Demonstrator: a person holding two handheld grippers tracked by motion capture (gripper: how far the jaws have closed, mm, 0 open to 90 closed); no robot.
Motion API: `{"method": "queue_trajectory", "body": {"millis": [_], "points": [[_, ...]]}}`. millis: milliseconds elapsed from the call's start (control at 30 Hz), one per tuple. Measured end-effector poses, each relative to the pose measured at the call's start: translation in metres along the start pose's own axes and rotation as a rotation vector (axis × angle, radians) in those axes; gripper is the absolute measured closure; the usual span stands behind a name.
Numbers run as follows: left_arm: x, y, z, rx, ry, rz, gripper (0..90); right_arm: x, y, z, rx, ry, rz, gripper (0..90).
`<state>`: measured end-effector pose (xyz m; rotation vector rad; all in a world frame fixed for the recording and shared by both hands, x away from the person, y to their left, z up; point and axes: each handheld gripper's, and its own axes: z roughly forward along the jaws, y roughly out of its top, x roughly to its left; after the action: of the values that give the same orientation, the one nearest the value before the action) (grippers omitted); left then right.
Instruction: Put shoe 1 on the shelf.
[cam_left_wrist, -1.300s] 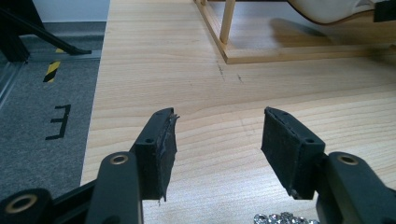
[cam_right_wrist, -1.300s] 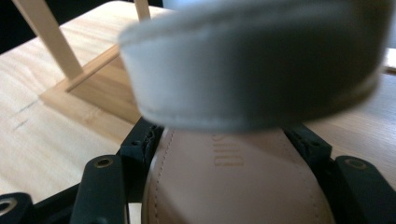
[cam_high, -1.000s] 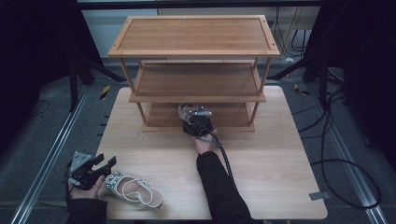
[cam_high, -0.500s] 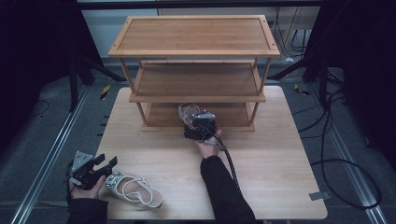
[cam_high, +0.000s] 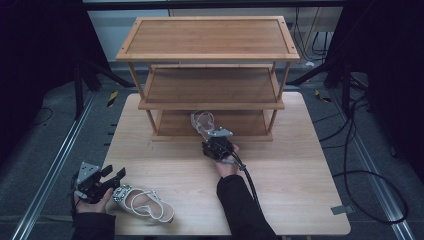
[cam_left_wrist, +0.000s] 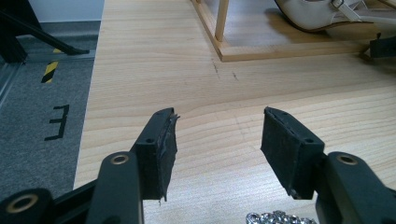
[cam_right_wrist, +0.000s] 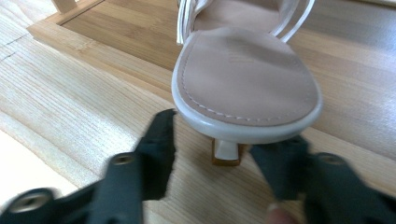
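The right gripper (cam_high: 216, 142) sits at the front edge of the rack's (cam_high: 210, 100) bottom shelf, its jaws spread apart on either side of the heel of a pale sandal (cam_right_wrist: 245, 81) without pressing on it. That sandal rests on the bottom shelf, its heel end poking out over the shelf's front lip toward the gripper; in the right gripper view the short block heel stands between the two black jaws. The left gripper (cam_high: 107, 177) hovers near the front left corner of the table (cam_high: 300, 190), jaws wide apart and gripping nothing. Just beside it lies the second sandal (cam_high: 145, 202), flat on the table with its jewelled strap end nearest the jaws. In the left gripper view those sparkling stones (cam_left_wrist: 275, 218) peek in at the bottom edge.
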<state>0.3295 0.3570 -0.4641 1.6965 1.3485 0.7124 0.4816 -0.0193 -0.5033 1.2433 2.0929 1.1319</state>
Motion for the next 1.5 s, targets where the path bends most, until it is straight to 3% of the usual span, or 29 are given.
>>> {"method": "queue_trajectory", "body": {"millis": [67,100,167,300,533,800,1200,1300,1333,1500], "points": [[0.0,0.0,0.0,0.001,0.0,0.0,43.9,0.0,0.0,0.001,0.0,-0.012,0.028,65.6],[0.0,0.0,0.0,0.001,0.0,0.0,43.9,-0.002,-0.001,0.001,-0.008,-0.021,0.018,70.7],[0.0,0.0,0.0,0.001,0.0,0.0,44.0,-0.003,-0.001,0.0,-0.011,0.0,0.041,75.1],[0.0,0.0,0.0,-0.001,0.0,0.003,44.0,0.001,0.0,0.001,-0.025,-0.001,0.005,77.8],[0.001,0.0,-0.001,-0.001,0.001,-0.001,44.0,0.014,0.013,0.008,-0.045,0.04,-0.004,77.5],[0.001,0.0,-0.001,-0.007,0.003,-0.005,43.9,0.024,0.022,0.02,-0.06,0.042,0.007,76.9],[0.003,0.0,-0.001,-0.006,0.002,-0.01,43.7,0.023,0.025,0.036,-0.069,0.016,-0.001,76.9],[0.003,-0.001,-0.001,-0.006,0.002,-0.01,43.7,0.023,0.026,0.038,-0.062,0.022,0.026,77.0],[0.003,-0.001,-0.001,-0.006,0.002,-0.011,43.7,0.022,0.027,0.04,-0.06,0.01,0.001,76.9],[0.004,-0.001,-0.002,-0.004,0.002,-0.011,43.6,0.023,0.027,0.044,-0.05,0.001,-0.012,76.3]]}}
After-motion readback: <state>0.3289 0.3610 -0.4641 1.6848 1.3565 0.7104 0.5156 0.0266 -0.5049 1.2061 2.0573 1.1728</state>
